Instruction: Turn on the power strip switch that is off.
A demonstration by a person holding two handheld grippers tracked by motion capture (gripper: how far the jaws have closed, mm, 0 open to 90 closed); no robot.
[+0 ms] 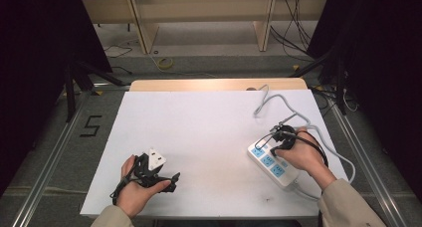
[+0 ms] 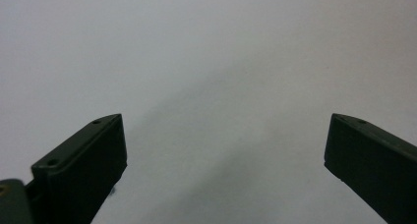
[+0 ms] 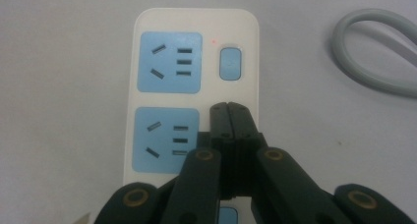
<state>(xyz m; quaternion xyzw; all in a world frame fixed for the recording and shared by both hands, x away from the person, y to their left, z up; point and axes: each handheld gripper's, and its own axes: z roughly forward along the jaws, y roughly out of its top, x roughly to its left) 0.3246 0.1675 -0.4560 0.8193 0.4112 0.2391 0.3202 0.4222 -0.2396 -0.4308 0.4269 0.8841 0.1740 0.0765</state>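
Note:
A white power strip [image 1: 271, 163] with blue sockets [image 3: 168, 62] lies at the right of the white table [image 1: 209, 127]. My right gripper [image 1: 272, 143] is over its far end. In the right gripper view the right gripper [image 3: 229, 107] is shut with nothing between the jaws, and its tips sit over the strip's white face [image 3: 246, 27] just below the blue switch [image 3: 230, 63]. My left gripper [image 1: 169, 179] rests near the table's front left edge. In the left gripper view the left gripper [image 2: 224, 121] stands wide open over bare table.
The strip's grey cable [image 1: 271, 101] loops toward the table's back right and shows as a grey cable [image 3: 373, 52] beside the strip. Past the far table edge stand wooden shelf legs [image 1: 142, 28], with loose wires [image 1: 293, 33] on the floor.

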